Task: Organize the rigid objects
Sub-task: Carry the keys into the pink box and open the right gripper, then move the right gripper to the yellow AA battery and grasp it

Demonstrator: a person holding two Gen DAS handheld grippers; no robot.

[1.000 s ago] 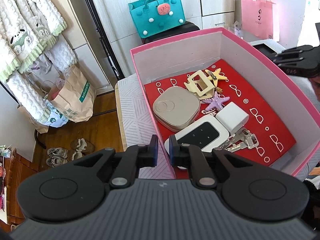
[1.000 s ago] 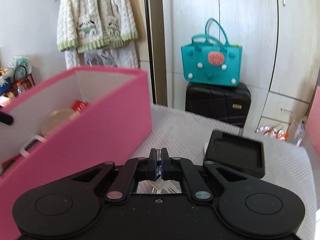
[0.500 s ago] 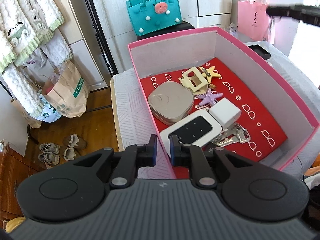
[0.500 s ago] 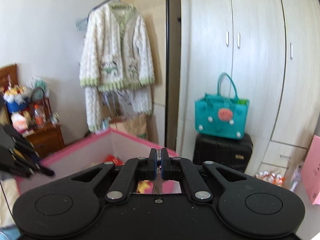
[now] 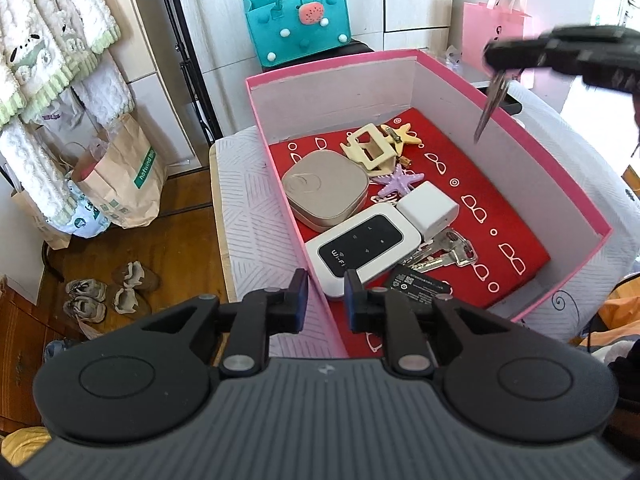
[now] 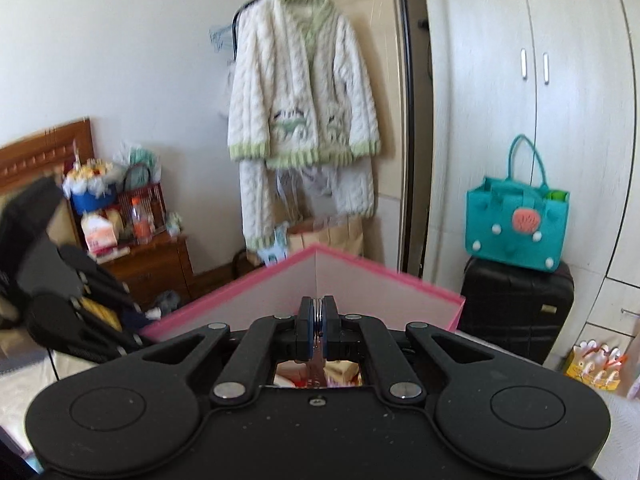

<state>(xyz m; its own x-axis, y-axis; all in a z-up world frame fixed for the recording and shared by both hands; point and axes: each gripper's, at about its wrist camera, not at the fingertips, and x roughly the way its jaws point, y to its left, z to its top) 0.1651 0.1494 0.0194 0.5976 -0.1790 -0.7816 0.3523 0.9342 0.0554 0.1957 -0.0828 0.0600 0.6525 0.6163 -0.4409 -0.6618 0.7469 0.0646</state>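
Observation:
A pink box [image 5: 340, 96] with a red lining holds a beige case [image 5: 326, 188], a white WiFi router [image 5: 362, 246], a white charger cube [image 5: 428, 208], keys [image 5: 448, 254], hair clips and a black card [image 5: 420, 282]. My left gripper [image 5: 325, 300] straddles the box's near wall. Its jaws are opening, and a gap shows on each side of the wall. My right gripper [image 5: 490, 58] hovers over the box's far right wall, shut on a thin pointed metal piece [image 5: 490, 108] that hangs down. In the right wrist view that metal piece [image 6: 319, 314] sits clamped between the pads.
The box stands on a white patterned cloth [image 5: 248, 200] over a small table. A black tray [image 5: 514, 104] lies behind the box's right wall. A teal bag [image 5: 298, 20] sits on a black suitcase [image 6: 516, 312]. Paper bags [image 5: 124, 176] and shoes [image 5: 108, 292] are on the floor at left.
The left jaws have spread apart off the box wall. The right gripper has risen and moved over the box's right wall with the metal piece in it.

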